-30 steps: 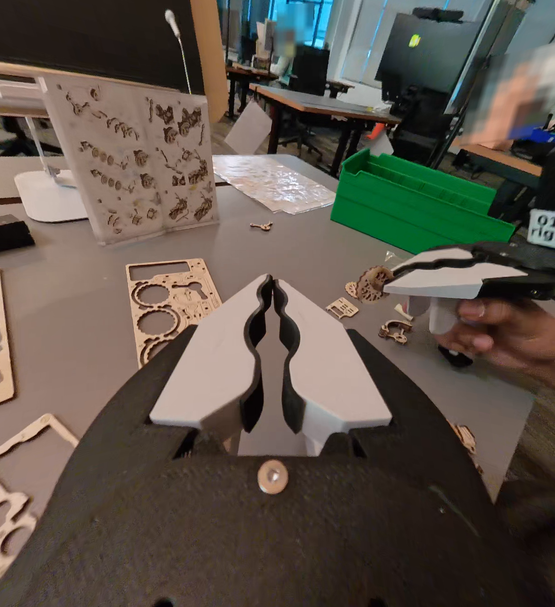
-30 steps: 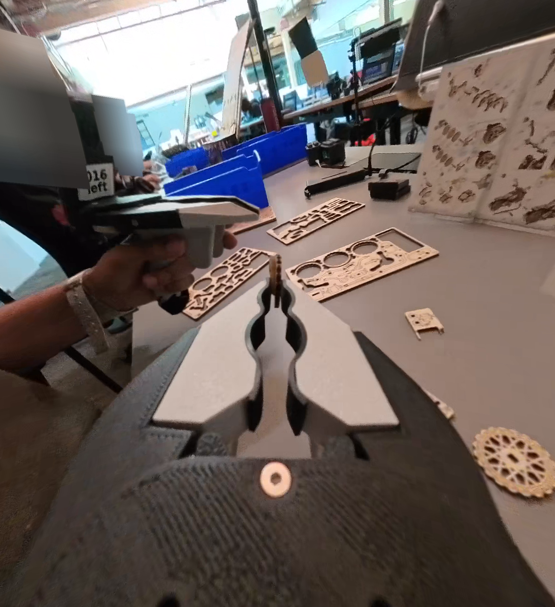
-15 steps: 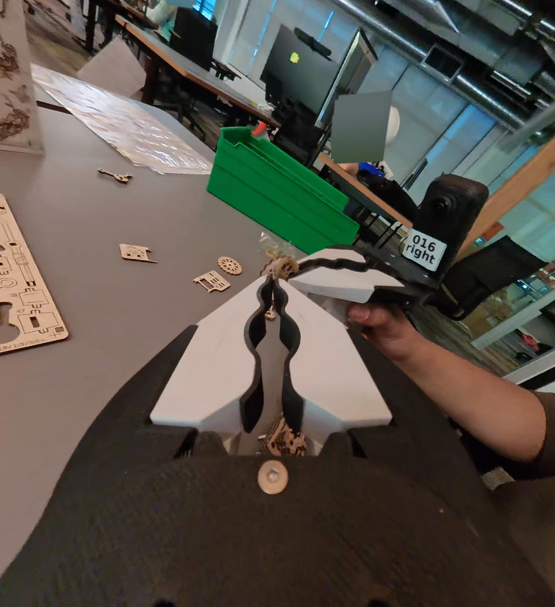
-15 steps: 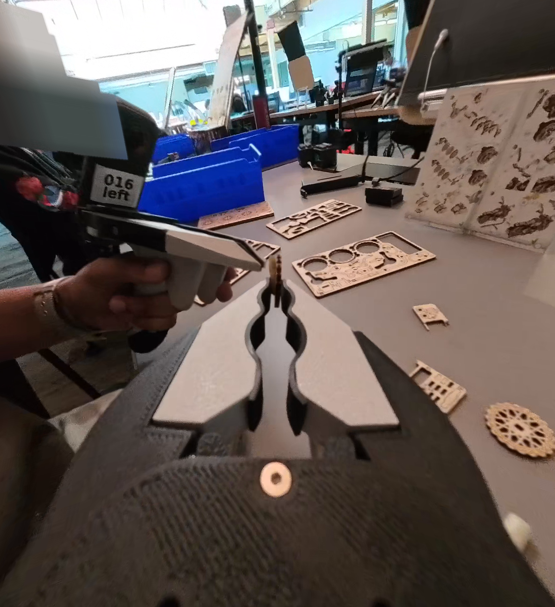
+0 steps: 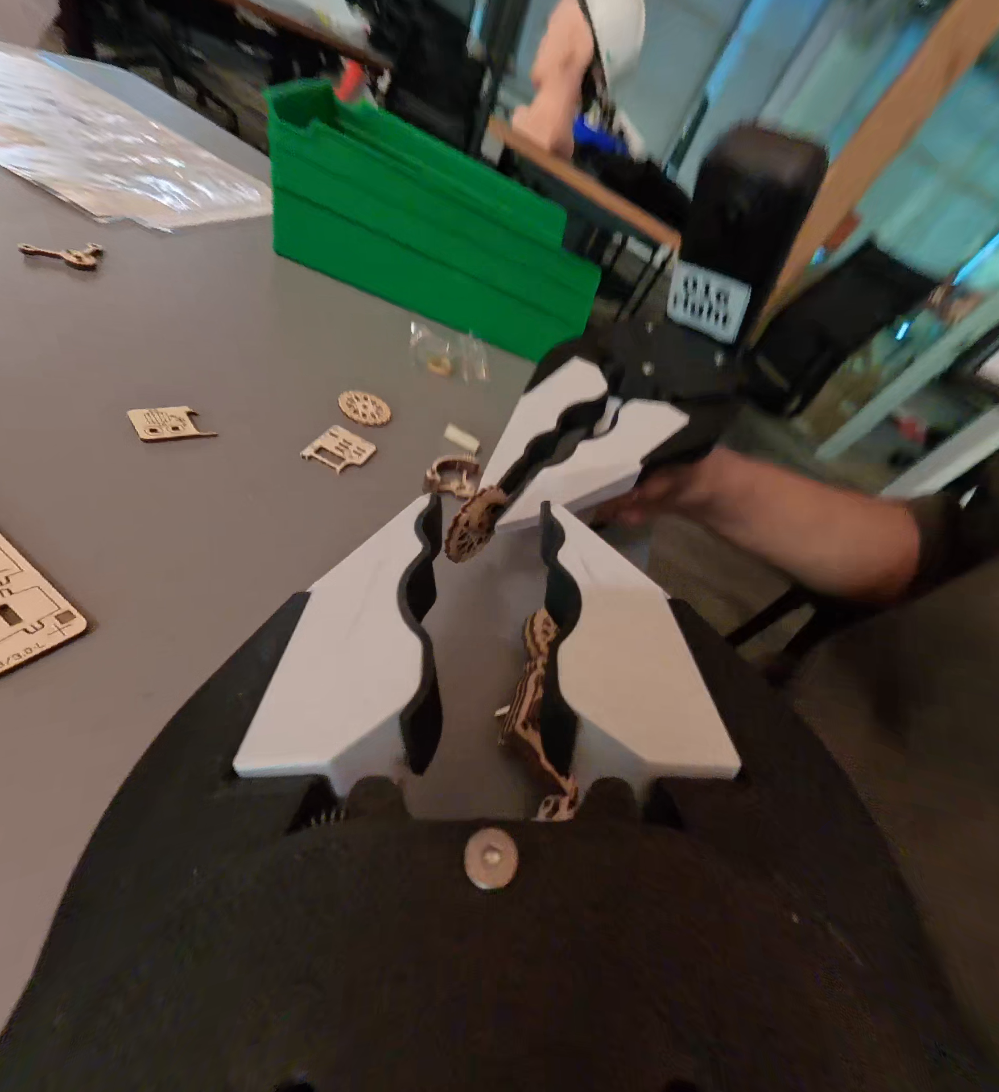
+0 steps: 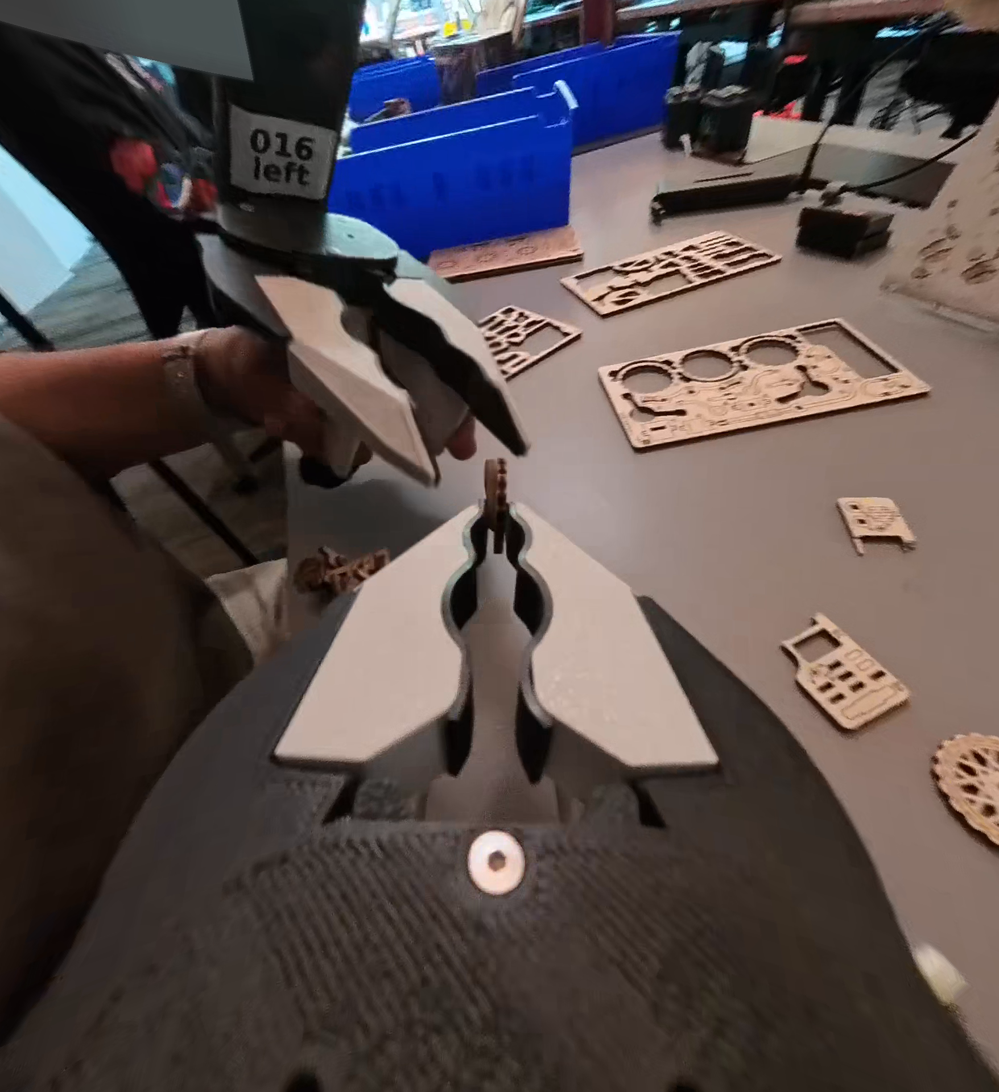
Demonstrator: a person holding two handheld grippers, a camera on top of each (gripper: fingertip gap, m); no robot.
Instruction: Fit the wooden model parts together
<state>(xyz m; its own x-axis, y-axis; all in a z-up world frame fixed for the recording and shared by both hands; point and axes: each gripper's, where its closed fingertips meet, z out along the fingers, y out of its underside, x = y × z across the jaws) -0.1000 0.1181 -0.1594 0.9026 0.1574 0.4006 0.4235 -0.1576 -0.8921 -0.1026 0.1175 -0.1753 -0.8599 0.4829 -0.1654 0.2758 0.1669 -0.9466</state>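
Left wrist view showed my left gripper [image 5: 488, 520] had spread wide around the gear wheel [image 5: 473, 529] pinched by my right gripper [image 5: 500, 502], ready for transfer.

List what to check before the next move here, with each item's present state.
1. Right gripper shut on the small round wooden gear: ok, the gear stands out past the tips.
2. Left gripper open to receive: ok, jaws wide apart.
3. Gear lined up between the left gripper's tips: cannot tell, depth unclear.
4. Brown layered wooden piece beside one left gripper finger, held or loose: cannot tell.
5. Loose flat wooden gear wheel on the grey table out of the way: ok.
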